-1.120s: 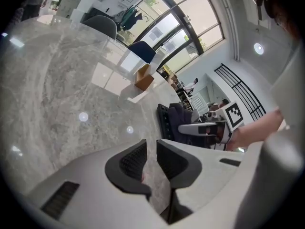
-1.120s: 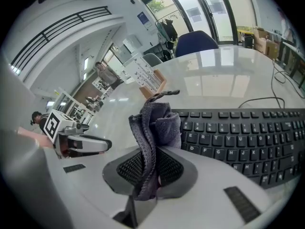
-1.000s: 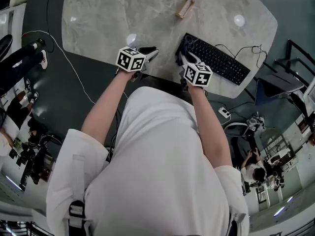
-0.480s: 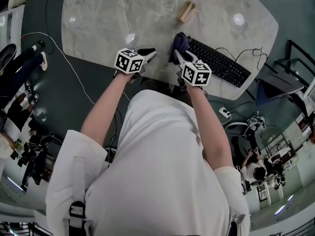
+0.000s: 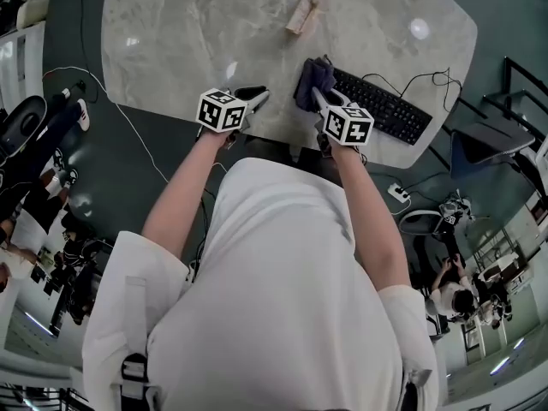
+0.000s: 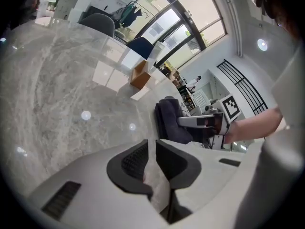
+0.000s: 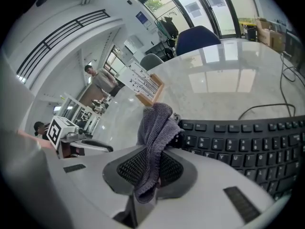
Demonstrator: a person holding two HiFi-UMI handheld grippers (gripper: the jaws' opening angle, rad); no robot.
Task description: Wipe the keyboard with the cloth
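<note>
Grey cloth (image 7: 155, 123) is hanging pinched in the right gripper (image 7: 151, 162) over the keyboard's (image 7: 248, 147) left end. The keyboard is extending rightward along the tabletop's (image 5: 188, 41) near edge. The left gripper's (image 6: 151, 159) jaws are sitting together, empty.

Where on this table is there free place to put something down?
Bare: the table's left half, from the block to the left edge, and the far right corner beyond the keyboard. Crowded: the near edge, with the cloth, the right gripper and the left gripper.

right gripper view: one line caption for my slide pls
Right gripper shut on a grey cloth at the end of a black keyboard on a marble table.
</note>
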